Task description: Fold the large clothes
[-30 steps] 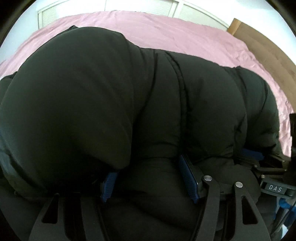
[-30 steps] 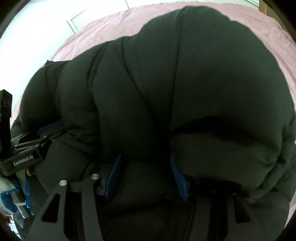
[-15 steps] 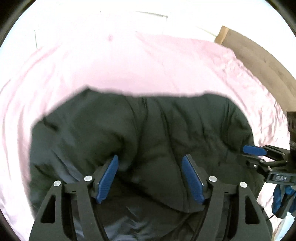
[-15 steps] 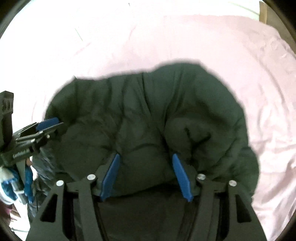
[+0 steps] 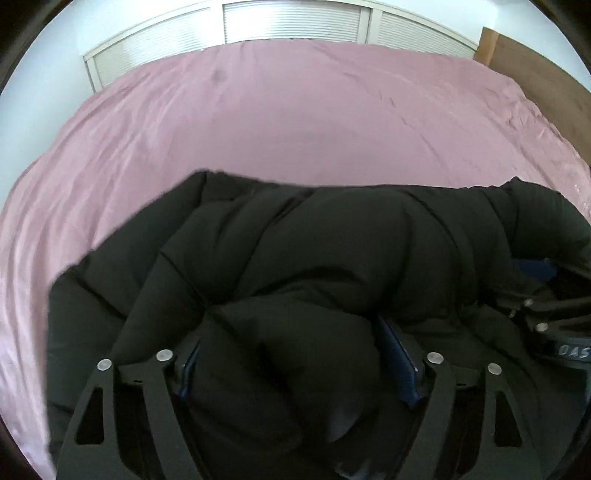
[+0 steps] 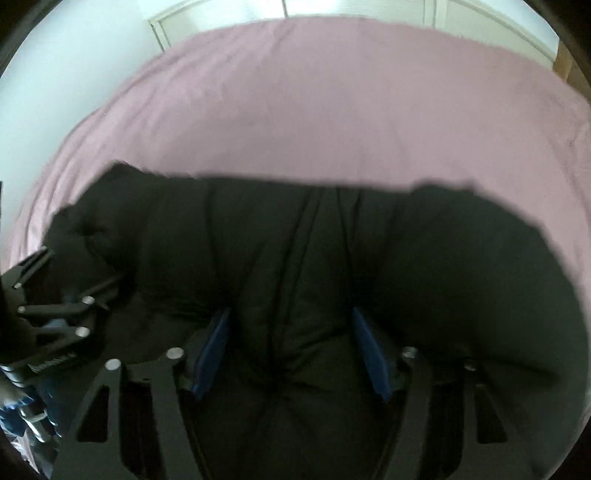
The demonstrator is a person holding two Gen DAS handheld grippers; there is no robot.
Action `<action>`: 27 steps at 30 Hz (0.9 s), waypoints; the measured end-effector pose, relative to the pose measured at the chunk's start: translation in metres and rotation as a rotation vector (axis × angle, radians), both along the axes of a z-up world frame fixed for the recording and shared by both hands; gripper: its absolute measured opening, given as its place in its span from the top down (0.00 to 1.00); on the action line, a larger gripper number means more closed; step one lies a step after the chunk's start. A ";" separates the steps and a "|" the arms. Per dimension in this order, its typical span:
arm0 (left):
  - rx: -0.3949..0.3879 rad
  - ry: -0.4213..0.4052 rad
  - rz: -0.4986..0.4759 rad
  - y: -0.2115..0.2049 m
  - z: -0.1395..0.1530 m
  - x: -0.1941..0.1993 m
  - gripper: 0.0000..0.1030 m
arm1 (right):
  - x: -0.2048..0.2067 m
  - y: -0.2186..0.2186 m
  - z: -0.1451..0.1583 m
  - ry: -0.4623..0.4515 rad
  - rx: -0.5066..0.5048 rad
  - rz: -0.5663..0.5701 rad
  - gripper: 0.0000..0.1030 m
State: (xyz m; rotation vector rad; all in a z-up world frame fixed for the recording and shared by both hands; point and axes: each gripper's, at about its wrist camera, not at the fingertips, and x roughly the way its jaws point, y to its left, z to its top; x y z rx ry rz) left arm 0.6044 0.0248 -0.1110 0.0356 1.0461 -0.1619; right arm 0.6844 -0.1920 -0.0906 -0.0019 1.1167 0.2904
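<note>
Behind, pink bedsheet (image 5: 295,122) under black puffer jacket (image 5: 332,258), white louvred doors (image 5: 291,22) beyond

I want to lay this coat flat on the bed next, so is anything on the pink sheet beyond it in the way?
Nothing visible is. The pink sheet beyond the black puffer coat shows only wrinkles up to the far edge. The left gripper and right gripper are opening, with coat folds bulging between their fingers.
</note>
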 end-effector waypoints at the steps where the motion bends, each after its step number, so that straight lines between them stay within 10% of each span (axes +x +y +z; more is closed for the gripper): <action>1: 0.000 -0.003 -0.001 -0.001 -0.005 0.001 0.21 | -0.001 0.000 -0.006 -0.007 -0.007 0.000 0.34; 10: 0.110 -0.040 -0.006 -0.017 0.033 -0.020 0.24 | -0.034 -0.005 0.040 -0.069 -0.034 0.064 0.34; 16: -0.010 -0.093 -0.037 -0.036 0.075 -0.058 0.21 | -0.091 -0.050 0.076 -0.111 0.023 0.029 0.34; 27: 0.034 -0.004 -0.047 -0.046 0.010 -0.066 0.09 | -0.100 -0.072 0.000 0.012 0.016 -0.032 0.30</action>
